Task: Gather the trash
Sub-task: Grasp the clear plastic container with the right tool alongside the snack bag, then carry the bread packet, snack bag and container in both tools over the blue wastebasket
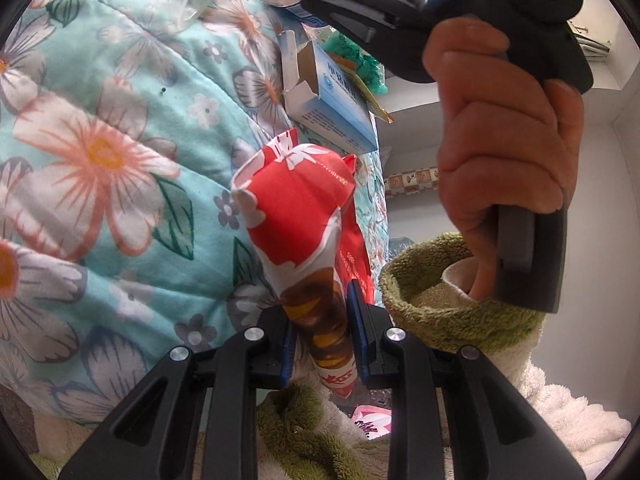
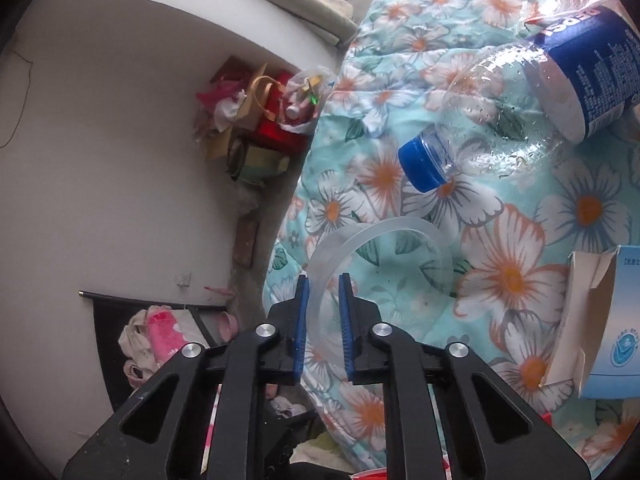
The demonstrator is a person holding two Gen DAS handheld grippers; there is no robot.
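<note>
My left gripper (image 1: 320, 292) is shut on the lower end of a red and white snack wrapper (image 1: 296, 208), which stands up over the floral quilt (image 1: 100, 152). In the right wrist view my right gripper (image 2: 323, 288) has its blue pads close together on the rim of a clear plastic cup (image 2: 380, 256) lying on the quilt. An empty cola bottle (image 2: 520, 108) with a blue cap lies beyond the cup. A torn blue and white carton (image 2: 608, 332) lies to the right, and the left wrist view shows the carton (image 1: 332, 100) behind the wrapper. A hand (image 1: 500, 140) grips the right gripper's handle.
A green and white fleecy sleeve (image 1: 440, 304) surrounds the wrist. Green netting (image 1: 356, 60) lies by the carton. The quilt's edge drops to a floor strip beside a white wall (image 2: 120, 160), with bags and boxes (image 2: 256, 120) piled there and pink clothes (image 2: 160, 340) below.
</note>
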